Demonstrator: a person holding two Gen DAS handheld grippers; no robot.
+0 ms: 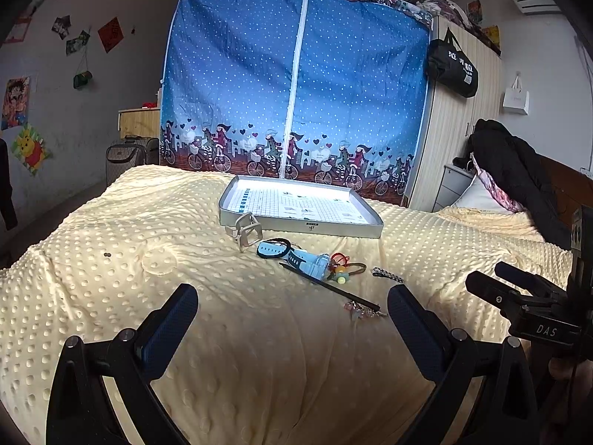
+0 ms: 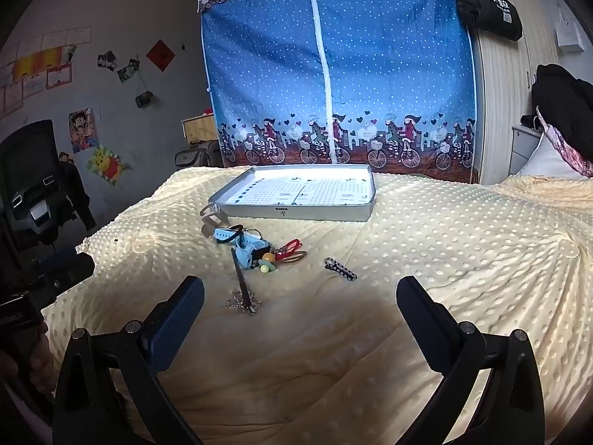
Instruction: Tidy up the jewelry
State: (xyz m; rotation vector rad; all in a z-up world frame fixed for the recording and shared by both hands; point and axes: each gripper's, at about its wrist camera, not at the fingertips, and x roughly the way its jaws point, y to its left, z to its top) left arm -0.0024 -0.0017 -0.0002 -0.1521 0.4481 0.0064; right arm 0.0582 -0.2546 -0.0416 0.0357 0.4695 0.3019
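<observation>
- my left gripper [image 1: 292,309] and right gripper [image 2: 300,302] both hung with fingers spread wide, holding nothing, above the dimpled cream blanket [image 1: 111,259].
- only my right view showed the black chair [image 2: 33,178].
- the jewelry lay before the shallow silver tray [image 1: 300,226]: a pale blue watch [image 1: 296,257], a black hairstick [image 1: 330,285], a studded clip [image 2: 340,269].

Dim, bluish room light; strong glare off the tray [image 1: 301,204] floor; soft shadows nearer than tray on bedspread [image 2: 426,259]; heavy fisheye bending, black vignetted corners.
</observation>
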